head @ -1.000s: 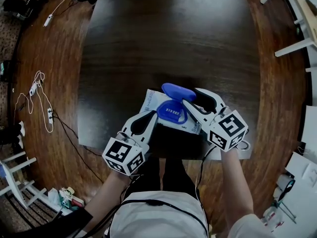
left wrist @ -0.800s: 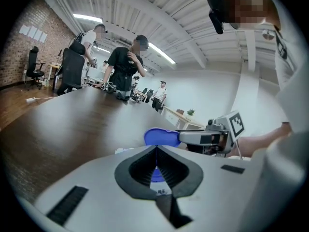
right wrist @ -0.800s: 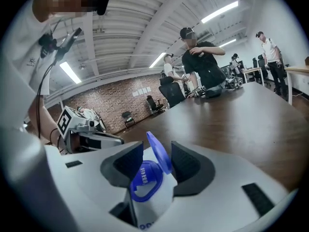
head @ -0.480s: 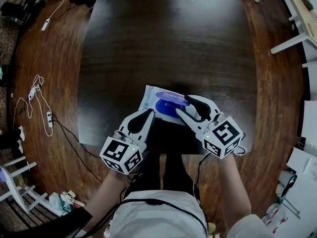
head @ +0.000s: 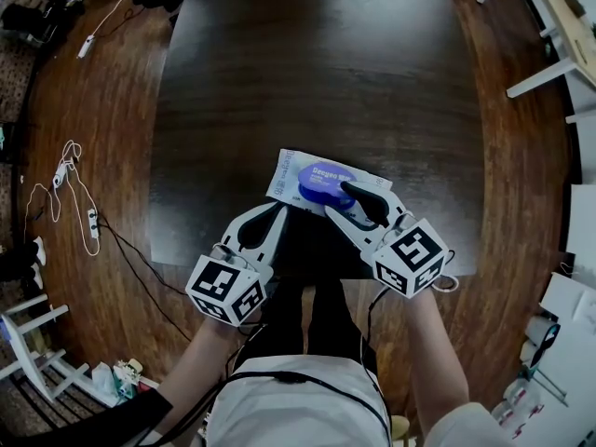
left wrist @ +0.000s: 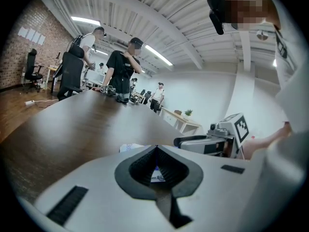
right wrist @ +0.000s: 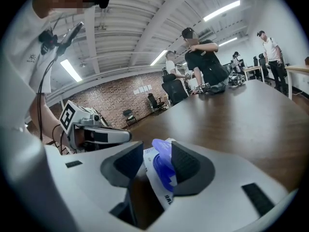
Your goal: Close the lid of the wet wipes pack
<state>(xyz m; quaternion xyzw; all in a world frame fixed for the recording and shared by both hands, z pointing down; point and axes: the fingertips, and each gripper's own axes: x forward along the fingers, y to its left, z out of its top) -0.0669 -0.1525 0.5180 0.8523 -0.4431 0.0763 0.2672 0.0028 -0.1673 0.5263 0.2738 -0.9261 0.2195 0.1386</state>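
Note:
The wet wipes pack [head: 287, 177], white with a blue lid [head: 324, 179], lies near the front edge of the dark table [head: 317, 73]. The lid lies flat on the pack. My right gripper [head: 343, 196] is rolled on its side and open, with one finger on top of the lid. In the right gripper view the pack [right wrist: 155, 178] and lid [right wrist: 163, 166] stand between the parted jaws of the right gripper [right wrist: 157, 156]. My left gripper [head: 281, 209] is at the pack's near left edge. Its tips [left wrist: 155, 147] meet, and a strip of the pack [left wrist: 157, 174] shows between the pads.
The table's front edge runs just under both grippers. Cables [head: 74, 184] lie on the wooden floor at the left. White furniture legs [head: 549, 73] stand at the right. People [left wrist: 123, 69] stand by the table's far end.
The blue lid stood up open a second ago and now lies folded down on the pack. My right gripper came down with it. The left gripper barely moved.

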